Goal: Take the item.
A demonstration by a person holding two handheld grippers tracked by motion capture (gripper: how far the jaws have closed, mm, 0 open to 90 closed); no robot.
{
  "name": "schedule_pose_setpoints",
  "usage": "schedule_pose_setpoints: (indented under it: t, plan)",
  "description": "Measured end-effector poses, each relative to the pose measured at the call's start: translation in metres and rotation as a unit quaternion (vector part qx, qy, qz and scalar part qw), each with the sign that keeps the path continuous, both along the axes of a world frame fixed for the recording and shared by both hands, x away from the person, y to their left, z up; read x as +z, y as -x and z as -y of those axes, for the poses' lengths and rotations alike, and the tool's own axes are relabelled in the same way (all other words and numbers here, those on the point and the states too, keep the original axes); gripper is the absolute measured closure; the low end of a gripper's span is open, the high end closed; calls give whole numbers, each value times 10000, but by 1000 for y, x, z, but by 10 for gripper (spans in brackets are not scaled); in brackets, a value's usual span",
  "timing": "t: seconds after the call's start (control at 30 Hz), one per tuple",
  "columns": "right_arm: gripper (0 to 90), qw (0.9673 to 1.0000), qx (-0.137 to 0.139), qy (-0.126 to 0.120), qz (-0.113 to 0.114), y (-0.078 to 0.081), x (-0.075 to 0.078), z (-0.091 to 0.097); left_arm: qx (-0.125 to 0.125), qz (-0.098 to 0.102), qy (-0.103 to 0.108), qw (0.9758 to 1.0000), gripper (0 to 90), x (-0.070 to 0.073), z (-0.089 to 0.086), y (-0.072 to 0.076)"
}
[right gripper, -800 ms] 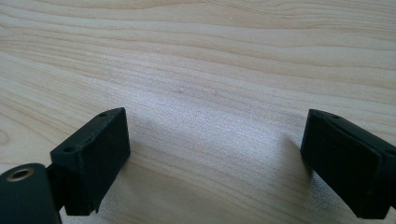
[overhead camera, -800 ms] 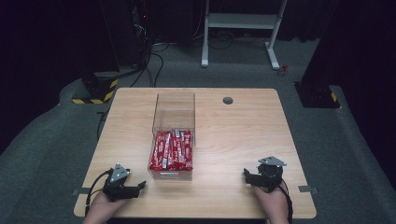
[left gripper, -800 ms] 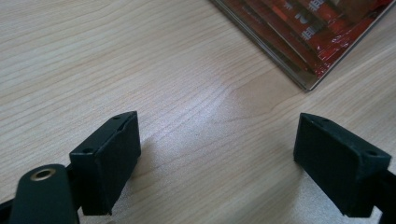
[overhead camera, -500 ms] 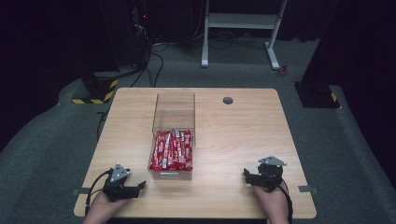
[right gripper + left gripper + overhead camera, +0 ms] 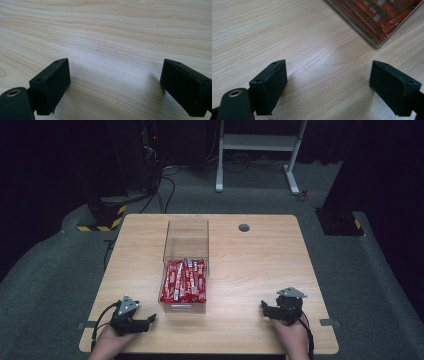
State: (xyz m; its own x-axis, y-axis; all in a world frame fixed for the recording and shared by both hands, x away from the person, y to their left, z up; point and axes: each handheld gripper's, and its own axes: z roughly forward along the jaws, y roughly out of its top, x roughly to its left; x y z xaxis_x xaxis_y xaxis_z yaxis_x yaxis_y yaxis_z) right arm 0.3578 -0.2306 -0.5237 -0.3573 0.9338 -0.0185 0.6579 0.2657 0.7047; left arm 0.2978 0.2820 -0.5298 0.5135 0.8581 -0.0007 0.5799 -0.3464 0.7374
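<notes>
both grippers rest wide open, empty: left gripper at 7 o'clock, right gripper at 5. clear box w/ red packets sits mid-table. start pose prob; next needs a reach to box.

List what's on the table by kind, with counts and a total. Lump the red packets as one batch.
Clear box: 1
Batch of red packets: 1
Grippers, left gripper and right gripper: 2
Round dark grommet: 1
Total: 5

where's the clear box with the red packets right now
In the high view the clear box stands mid-table, left of centre, red packets filling its near end, ahead of the left gripper.
</notes>
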Motion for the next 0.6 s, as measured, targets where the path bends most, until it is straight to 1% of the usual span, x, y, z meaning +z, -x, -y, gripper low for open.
schedule_pose_setpoints:
  t: [0.13,0.17,0.3,0.37,0.6]
  plan:
    - [104,9999,4,-75,100,2,4,1,2,-2,6,10000,153,0,0,0]
    - [110,9999,28,-52,155,3,6,0,3,-3,6,10000,153,0,0,0]
    - [124,9994,93,-131,313,6,12,-1,2,-3,7,10000,153,0,0,0]
    - [125,9993,101,-162,313,6,13,-1,3,-4,8,10000,153,0,0,0]
    - [130,9987,193,-206,428,9,18,-5,2,-2,7,10000,153,0,0,0]
